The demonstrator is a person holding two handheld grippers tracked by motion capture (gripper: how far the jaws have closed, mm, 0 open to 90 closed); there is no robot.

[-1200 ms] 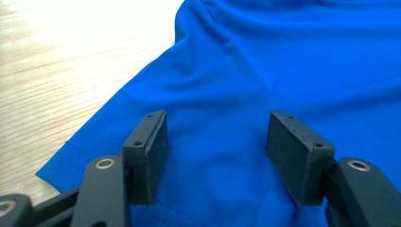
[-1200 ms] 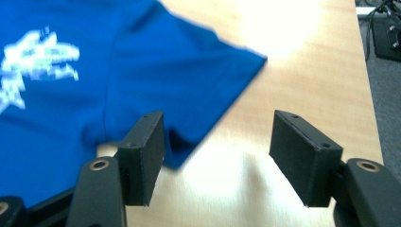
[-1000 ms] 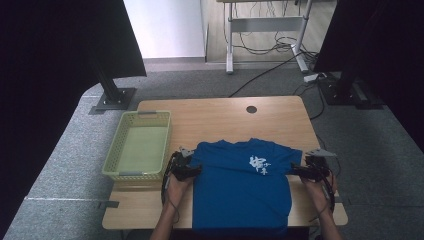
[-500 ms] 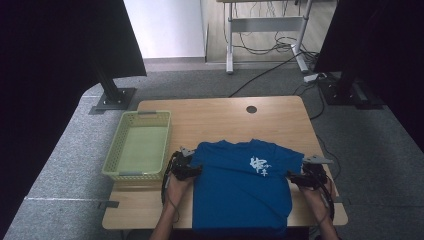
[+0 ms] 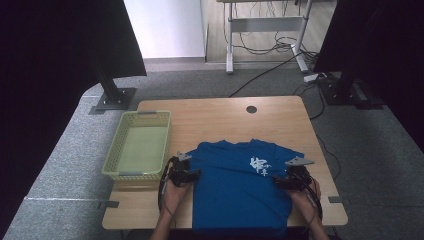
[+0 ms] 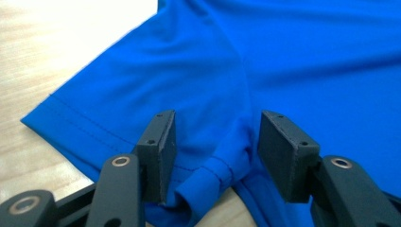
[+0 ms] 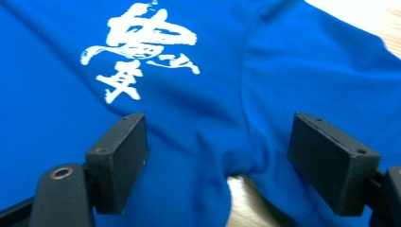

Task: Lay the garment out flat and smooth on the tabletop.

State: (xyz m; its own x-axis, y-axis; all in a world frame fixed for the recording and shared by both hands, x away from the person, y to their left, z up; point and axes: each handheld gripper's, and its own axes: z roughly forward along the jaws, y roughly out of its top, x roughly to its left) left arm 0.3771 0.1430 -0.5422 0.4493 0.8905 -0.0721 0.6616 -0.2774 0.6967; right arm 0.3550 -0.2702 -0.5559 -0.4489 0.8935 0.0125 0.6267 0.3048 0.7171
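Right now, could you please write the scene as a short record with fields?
Surface: wooden table
Garment: blue T-shirt with white print, lying flat, its lower edge at the near table edge
Container: yellow-green basket, left of the T-shirt
Left gripper: jaws closing, apart around the bunched underarm fold, not yet pinching
Right gripper: jaws opening, wide apart over the other underarm fold

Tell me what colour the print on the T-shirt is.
White, on the blue T-shirt; the print shows best in the right gripper view.
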